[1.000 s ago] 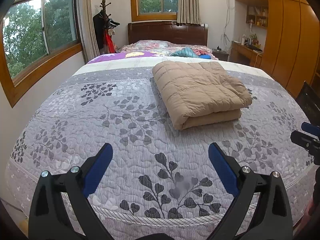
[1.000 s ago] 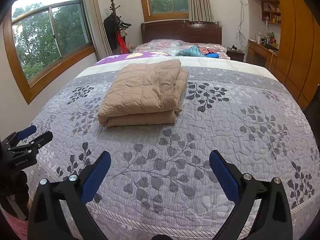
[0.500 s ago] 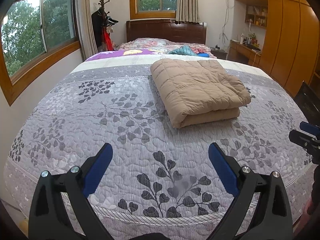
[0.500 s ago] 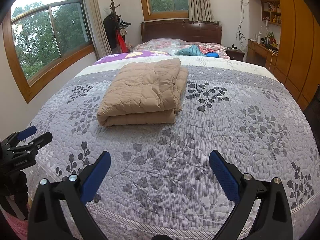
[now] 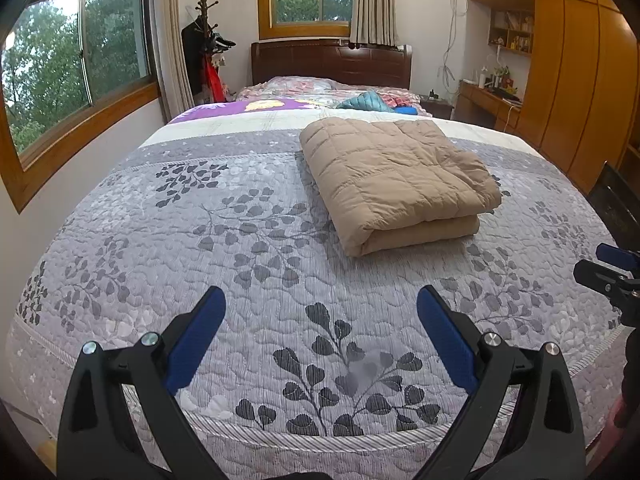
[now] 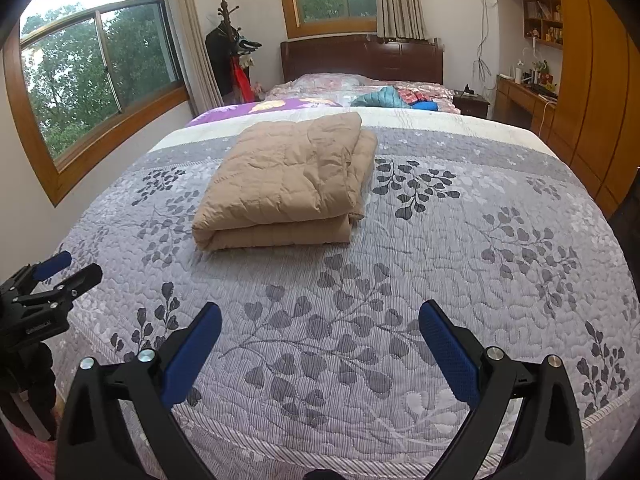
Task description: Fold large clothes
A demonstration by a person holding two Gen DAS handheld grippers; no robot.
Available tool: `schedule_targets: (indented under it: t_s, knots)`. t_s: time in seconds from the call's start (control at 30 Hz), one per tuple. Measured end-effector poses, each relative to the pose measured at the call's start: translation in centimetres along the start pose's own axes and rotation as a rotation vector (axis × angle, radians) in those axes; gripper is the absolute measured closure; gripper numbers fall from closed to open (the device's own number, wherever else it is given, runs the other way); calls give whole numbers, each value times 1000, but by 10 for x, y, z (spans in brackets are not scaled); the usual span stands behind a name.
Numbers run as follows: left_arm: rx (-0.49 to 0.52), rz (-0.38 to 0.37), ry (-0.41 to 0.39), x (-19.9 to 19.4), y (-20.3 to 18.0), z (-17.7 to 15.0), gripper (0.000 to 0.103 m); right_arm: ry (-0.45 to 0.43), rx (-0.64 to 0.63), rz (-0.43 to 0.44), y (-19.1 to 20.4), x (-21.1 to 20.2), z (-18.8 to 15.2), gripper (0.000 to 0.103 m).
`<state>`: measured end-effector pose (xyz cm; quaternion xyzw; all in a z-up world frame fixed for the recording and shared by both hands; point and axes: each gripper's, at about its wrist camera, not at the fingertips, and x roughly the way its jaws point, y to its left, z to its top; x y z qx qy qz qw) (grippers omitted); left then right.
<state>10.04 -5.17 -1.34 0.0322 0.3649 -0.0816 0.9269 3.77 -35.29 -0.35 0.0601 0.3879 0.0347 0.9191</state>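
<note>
A tan quilted garment lies folded into a thick rectangular stack on the grey leaf-patterned bedspread, in the middle of the bed. The right wrist view shows the same folded stack with its rounded fold facing me. My left gripper hangs open over the foot of the bed, well short of the stack, holding nothing. My right gripper is also open and empty, at the foot edge. Each gripper shows at the side of the other's view: the right gripper, the left gripper.
Pillows and a teal and blue heap lie by the dark headboard. A coat stand is at the back left by the window. A desk and wooden wardrobe line the right wall.
Both views have shifted slightly: the bed and folded stack sit a little lower and nearer in the left wrist view. Both grippers stay open. The stack has not moved.
</note>
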Motion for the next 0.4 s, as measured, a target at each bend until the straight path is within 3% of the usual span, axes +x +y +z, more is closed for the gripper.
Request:
schedule_targets:
  t_s: [0.4]
  knots:
    - [1,-2,8,2,0,0,7,0,1,-1,-1,-1,1,4]
